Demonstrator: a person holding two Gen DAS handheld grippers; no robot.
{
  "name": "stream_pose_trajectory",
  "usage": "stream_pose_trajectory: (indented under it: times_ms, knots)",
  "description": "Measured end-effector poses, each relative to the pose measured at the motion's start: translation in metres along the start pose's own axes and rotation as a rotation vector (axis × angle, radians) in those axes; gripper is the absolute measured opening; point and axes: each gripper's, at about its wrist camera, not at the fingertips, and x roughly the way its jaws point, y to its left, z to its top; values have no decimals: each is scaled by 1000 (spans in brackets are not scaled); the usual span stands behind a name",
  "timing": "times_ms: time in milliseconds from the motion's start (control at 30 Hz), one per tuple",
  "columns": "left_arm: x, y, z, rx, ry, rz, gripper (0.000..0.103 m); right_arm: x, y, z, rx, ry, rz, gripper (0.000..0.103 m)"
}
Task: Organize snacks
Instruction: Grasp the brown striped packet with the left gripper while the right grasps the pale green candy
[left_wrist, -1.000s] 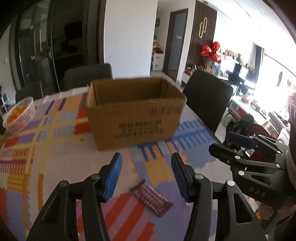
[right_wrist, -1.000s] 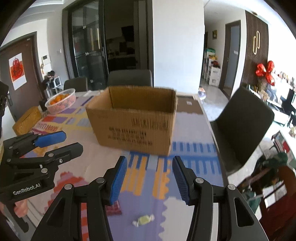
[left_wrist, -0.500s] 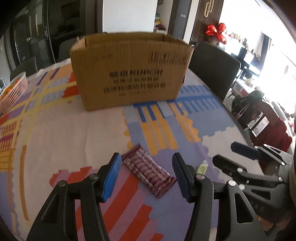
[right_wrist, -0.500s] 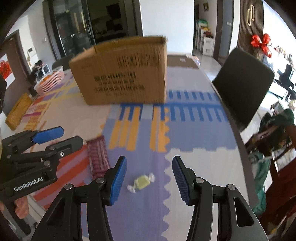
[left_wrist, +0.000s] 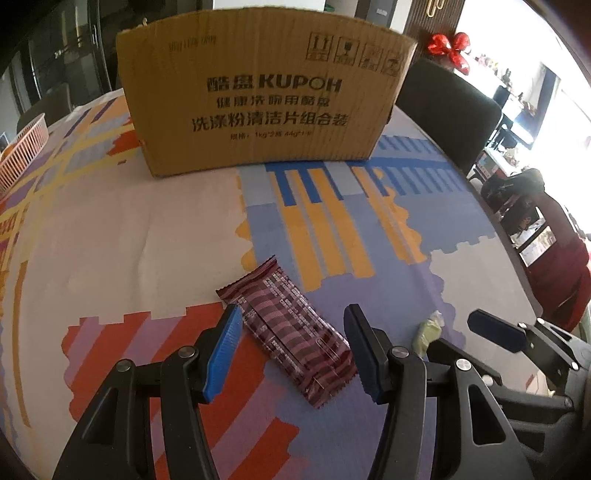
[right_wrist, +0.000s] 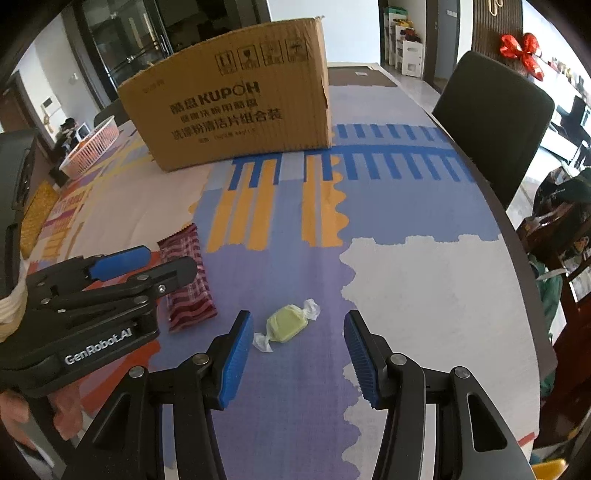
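Vs a sec earlier: both grippers had dropped toward the table and tipped steeply down. The cardboard box (left_wrist: 266, 99), then seen from above w/ its open top showing, now rose above the cameras so only its printed front face showed. The snacks, then at the bottom edge of each view, now sat right at the fingertips.

Left gripper (left_wrist: 293, 350) pointed steeply down at the patterned tablecloth (left_wrist: 110, 240), fingers roughly half open, gripping nothing. A maroon striped snack bar wrapper (left_wrist: 288, 328) lay flat on the cloth, slanted, its near part between the two blue pads; can't tell whether the left pad touched its edge, the right pad stood just clear of it. In the right wrist view this gripper came in from the left above the bar, a hand (right_wrist: 14, 413) partly visible under it.

Right gripper (right_wrist: 298, 358) was tilted down the same way, fingers parted w/ a clear gap, empty. A pale green wrapped candy (right_wrist: 287, 324) w/ twisted clear ends lay on the cloth just ahead of the pads, nearer the left one, touching neither.

Bar and candy lay near each other, bar to the left, both well short of the box. A pink basket (right_wrist: 90, 146) sat on the table's far left, a dark chair (right_wrist: 495, 122) at the right side.
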Motion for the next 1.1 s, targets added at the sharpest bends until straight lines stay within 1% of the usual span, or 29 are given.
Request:
stream_pose_trajectory:
  times_ms: [200, 300, 333, 367, 500, 600, 633, 833, 900, 1033, 1100]
  knots:
    - [10, -1, 0, -13, 7, 35, 57, 4, 3, -1, -4, 6, -4, 52]
    - [13, 0, -2, -1, 10, 62, 57, 6, 5, -2, -17, 1, -27, 51]
    - [14, 1, -3, -3, 15, 59, 57, 7, 5, -2, -18, 2, -30, 51]
    - [14, 3, -5, -3, 16, 59, 57, 8, 5, -2, -18, 5, -33, 48]
    - [12, 5, -13, 24, 5, 85, 56, 12, 7, -4, -27, 12, -46, 43]
    - [9, 7, -18, 42, -6, 93, 47, 14, 8, -5, -35, 12, -48, 42]
    - [8, 8, -18, 40, -7, 92, 42, 14, 8, -5, -36, 11, -48, 42]
    - [6, 9, -21, 47, -10, 88, 37, 17, 10, -3, -43, 1, -48, 38]
    - [5, 8, -22, 51, -9, 88, 37, 17, 11, -2, -41, 1, -42, 34]
    - [2, 5, -27, 57, -5, 84, 36, 16, 13, -3, -53, -8, -46, 32]
    - [0, 4, -30, 56, -4, 81, 36, 16, 13, -4, -51, -10, -34, 26]
